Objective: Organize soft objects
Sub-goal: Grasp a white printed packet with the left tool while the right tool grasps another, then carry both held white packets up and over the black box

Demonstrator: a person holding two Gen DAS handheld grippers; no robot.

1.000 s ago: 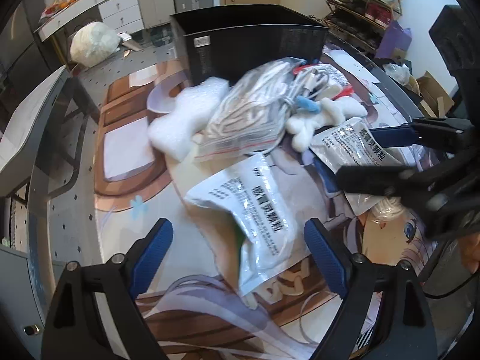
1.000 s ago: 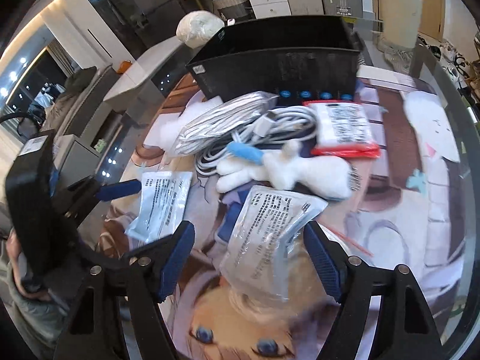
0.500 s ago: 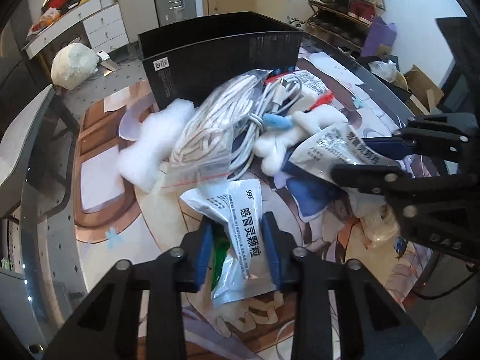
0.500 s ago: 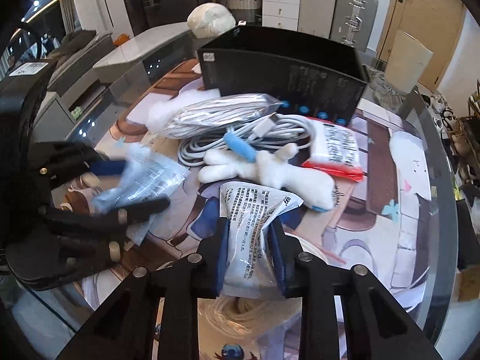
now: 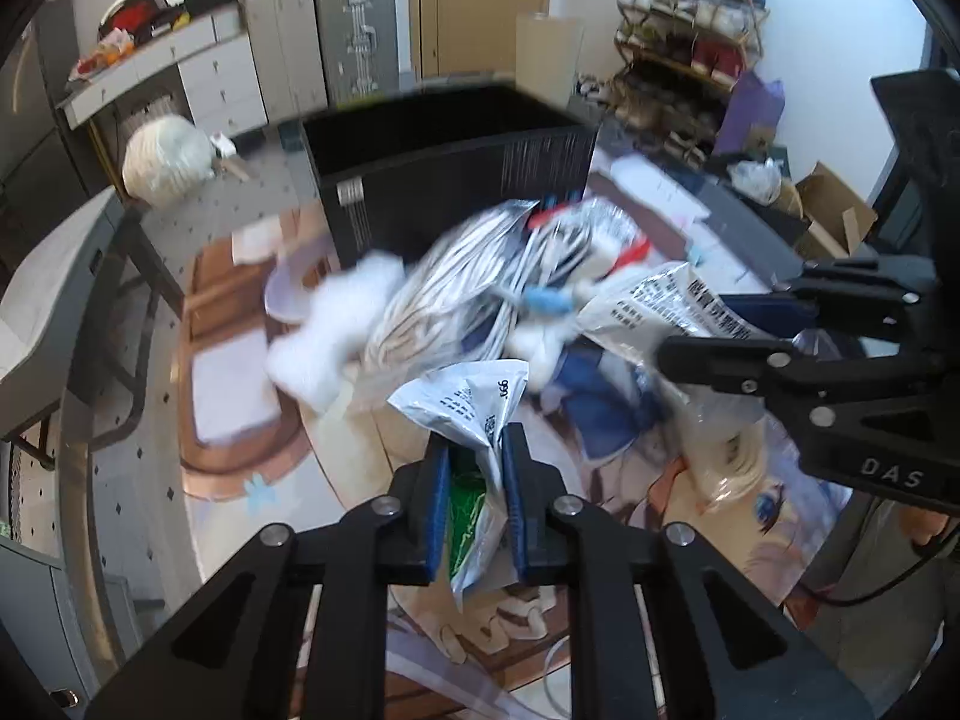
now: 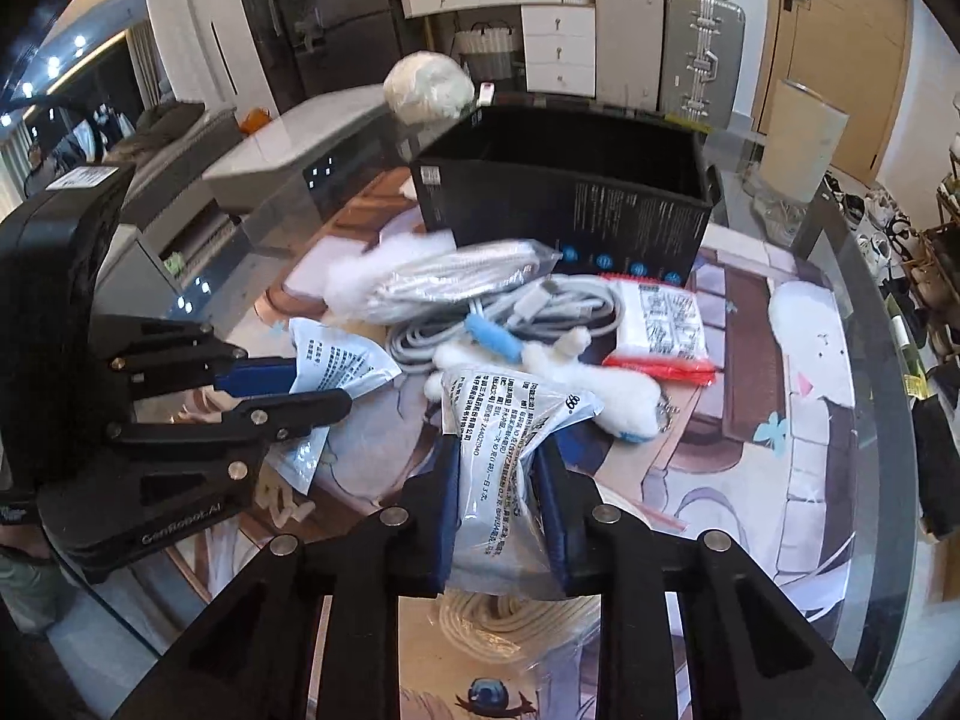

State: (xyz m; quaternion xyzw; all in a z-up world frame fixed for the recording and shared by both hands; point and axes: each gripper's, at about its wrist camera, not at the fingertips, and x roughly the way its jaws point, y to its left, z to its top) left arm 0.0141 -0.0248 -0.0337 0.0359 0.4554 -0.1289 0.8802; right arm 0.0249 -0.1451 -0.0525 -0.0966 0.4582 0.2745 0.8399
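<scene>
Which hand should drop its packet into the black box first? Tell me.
Probably right. Both the right gripper and the left gripper are shut on white packets, but the black box sits more squarely ahead of the right one.

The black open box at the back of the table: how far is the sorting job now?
Done: nothing visible; the black open box shows no contents from these angles. In hand: the left gripper and the right gripper each clamp a white printed plastic packet. Left: bagged white cable, loose grey cable, white plush toy, red-edged packet.
</scene>
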